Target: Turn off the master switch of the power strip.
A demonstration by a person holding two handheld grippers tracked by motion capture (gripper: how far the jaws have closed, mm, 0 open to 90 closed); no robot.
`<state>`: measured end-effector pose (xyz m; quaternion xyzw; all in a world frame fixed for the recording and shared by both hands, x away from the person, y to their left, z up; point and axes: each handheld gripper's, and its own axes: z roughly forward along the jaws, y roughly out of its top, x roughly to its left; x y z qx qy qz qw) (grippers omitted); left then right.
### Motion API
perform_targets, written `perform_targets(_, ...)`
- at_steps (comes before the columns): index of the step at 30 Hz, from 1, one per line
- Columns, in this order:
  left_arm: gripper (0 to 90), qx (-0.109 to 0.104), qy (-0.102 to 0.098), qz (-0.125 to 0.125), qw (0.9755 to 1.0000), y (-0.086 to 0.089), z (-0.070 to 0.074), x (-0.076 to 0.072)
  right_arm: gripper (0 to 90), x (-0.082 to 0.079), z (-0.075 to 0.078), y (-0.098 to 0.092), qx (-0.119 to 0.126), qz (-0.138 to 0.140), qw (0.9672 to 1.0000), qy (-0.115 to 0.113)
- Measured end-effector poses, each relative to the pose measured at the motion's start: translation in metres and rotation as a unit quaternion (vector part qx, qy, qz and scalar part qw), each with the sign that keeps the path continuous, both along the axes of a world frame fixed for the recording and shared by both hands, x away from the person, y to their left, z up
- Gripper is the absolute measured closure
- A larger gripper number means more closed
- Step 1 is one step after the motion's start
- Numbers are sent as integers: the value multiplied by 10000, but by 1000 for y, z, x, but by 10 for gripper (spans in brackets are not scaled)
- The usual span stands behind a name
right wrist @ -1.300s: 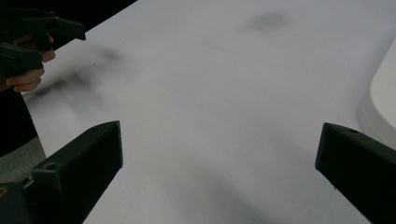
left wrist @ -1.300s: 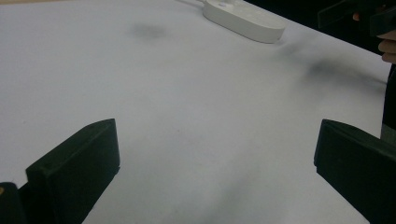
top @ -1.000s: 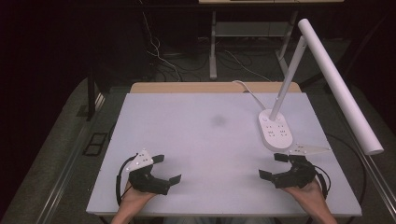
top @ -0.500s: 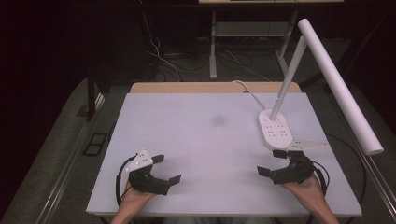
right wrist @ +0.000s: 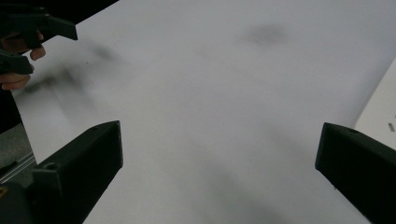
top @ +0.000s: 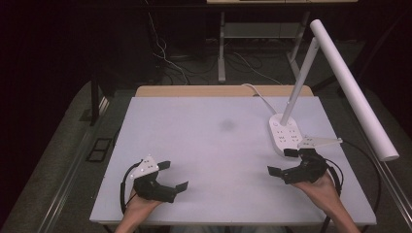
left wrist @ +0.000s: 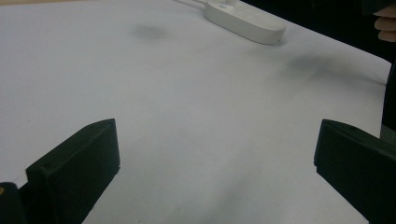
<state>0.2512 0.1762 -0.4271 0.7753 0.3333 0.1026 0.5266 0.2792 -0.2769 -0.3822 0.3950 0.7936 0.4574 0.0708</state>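
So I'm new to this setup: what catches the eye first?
The tall white desk lamp leans over the table's far right, rising from a white power strip. Near the front edge, the left hand-held gripper and right hand-held gripper rest open on the white table.

The power strip lies at the table's far right, the lamp on its back end. Grippers sit near the front edge: left gripper left, right gripper right, just before the strip.
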Motion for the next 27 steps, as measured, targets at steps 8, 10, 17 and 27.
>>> perform_targets(8, 0, -31, 14, 10, 10000, 0, 0, 1, 1, 11, 7, 1, -126, 3, 9999, -19)
perform_targets(10, 0, -33, 7, 10, 10000, 0, 0, 1, 1, 14, 8, 3, -156, -4, 9999, -12)
perform_targets(17, 0, -59, 2, 42, 10000, 1, 0, 0, 1, 23, 12, 5, -285, 32, 9996, -12)
perform_targets(27, 0, -49, 3, 53, 10000, 3, 1, 0, 1, 36, 18, 6, -368, 6, 9993, -27)
